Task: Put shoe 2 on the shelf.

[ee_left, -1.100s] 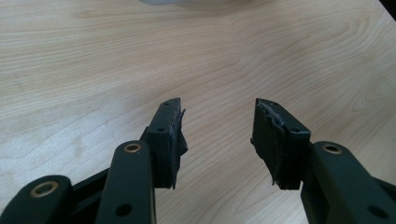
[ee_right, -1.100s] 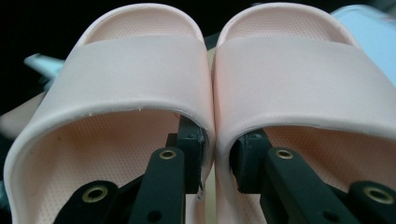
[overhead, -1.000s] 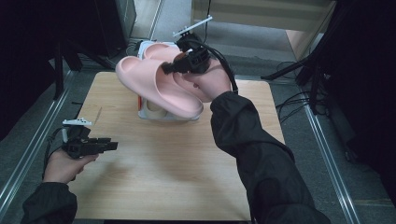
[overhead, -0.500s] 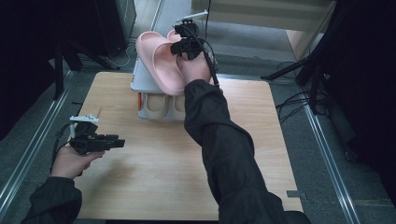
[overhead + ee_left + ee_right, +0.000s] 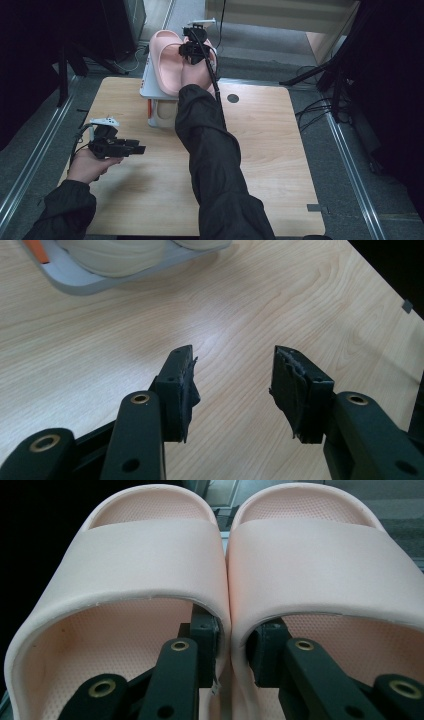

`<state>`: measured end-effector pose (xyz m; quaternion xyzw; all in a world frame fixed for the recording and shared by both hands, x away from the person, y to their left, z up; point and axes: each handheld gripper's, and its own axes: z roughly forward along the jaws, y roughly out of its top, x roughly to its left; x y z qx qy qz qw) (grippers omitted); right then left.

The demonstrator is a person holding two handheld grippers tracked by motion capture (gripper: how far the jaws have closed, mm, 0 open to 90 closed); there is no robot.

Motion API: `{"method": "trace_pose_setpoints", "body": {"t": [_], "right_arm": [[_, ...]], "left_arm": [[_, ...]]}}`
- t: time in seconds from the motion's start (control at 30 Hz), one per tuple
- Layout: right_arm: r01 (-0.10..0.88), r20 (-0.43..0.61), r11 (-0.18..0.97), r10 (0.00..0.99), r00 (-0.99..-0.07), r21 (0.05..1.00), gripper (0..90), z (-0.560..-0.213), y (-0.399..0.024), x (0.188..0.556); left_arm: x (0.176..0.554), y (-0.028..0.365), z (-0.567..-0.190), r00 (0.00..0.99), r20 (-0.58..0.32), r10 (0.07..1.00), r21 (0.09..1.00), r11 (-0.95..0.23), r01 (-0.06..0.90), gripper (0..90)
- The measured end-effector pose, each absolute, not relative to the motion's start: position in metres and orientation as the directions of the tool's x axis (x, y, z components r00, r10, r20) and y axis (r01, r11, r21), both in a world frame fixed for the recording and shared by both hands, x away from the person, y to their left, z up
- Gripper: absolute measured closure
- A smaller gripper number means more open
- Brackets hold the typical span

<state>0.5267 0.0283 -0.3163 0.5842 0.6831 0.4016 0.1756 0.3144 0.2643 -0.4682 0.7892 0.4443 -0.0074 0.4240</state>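
Slippers (image 5: 172,65) side by side atop rack (image 5: 150,92), table's (image 5: 280,150) far edge.

The high view looks forward and down from above the person's side of the pale wooden table (image 5: 280,150). The left gripper view skims that tabletop (image 5: 280,305) closely — the white tray (image 5: 100,282) at eleven o'clock. The right gripper view sits tight against the pink foam slippers (image 5: 150,550) — at twelve o'clock (image 5: 167,65) from above.

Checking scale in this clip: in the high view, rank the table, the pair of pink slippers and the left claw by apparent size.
1. table
2. pair of pink slippers, farther from the camera
3. left claw
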Motion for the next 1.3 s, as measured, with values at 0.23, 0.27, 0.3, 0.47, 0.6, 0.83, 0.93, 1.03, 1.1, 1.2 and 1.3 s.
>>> {"method": "trace_pose_setpoints", "body": {"t": [0.23,0.27,0.3,0.47,0.6,0.83,0.93,1.03,1.1,1.2,1.3], "right_arm": [[0.676,0.275,-0.061,0.937,-0.214,0.734,76.2,-0.328,0.027,0.538],[0.68,0.28,-0.066,0.937,-0.21,0.73,76.2,-0.329,0.027,0.539],[0.681,0.282,-0.073,0.938,-0.201,0.729,76.2,-0.33,0.027,0.539],[0.684,0.26,-0.063,0.947,-0.189,0.726,75.8,-0.334,0.031,0.543],[0.678,0.254,-0.067,0.95,-0.18,0.732,75.8,-0.335,0.035,0.545],[0.677,0.235,-0.056,0.956,-0.176,0.733,75.2,-0.335,0.043,0.547],[0.679,0.243,-0.062,0.954,-0.174,0.731,74.1,-0.335,0.043,0.548],[0.675,0.245,-0.054,0.95,-0.192,0.736,70.9,-0.336,0.043,0.548],[0.671,0.238,-0.041,0.949,-0.205,0.74,67.8,-0.336,0.044,0.547],[0.671,0.244,-0.041,0.947,-0.211,0.741,65.3,-0.336,0.044,0.547],[0.672,0.253,-0.045,0.943,-0.216,0.74,60.9,-0.336,0.044,0.547]], "left_arm": [[0.32,0.258,-0.47,0.614,-0.392,0.685,0.656,-0.26,0.709,51.1],[0.32,0.257,-0.47,0.614,-0.392,0.685,0.654,-0.262,0.71,51.1],[0.32,0.257,-0.47,0.615,-0.393,0.684,0.652,-0.265,0.711,51.1],[0.319,0.258,-0.47,0.615,-0.39,0.685,0.653,-0.265,0.709,51.1],[0.318,0.259,-0.469,0.613,-0.395,0.684,0.653,-0.261,0.711,51.1],[0.318,0.259,-0.47,0.619,-0.398,0.677,0.649,-0.27,0.712,50.9],[0.317,0.26,-0.47,0.617,-0.398,0.679,0.651,-0.265,0.711,50.9],[0.317,0.261,-0.47,0.616,-0.399,0.68,0.651,-0.263,0.712,50.8],[0.317,0.261,-0.47,0.616,-0.4,0.679,0.653,-0.26,0.712,50.8],[0.317,0.261,-0.47,0.615,-0.4,0.679,0.653,-0.259,0.712,50.8],[0.317,0.261,-0.47,0.614,-0.399,0.681,0.654,-0.258,0.711,50.7]]}}
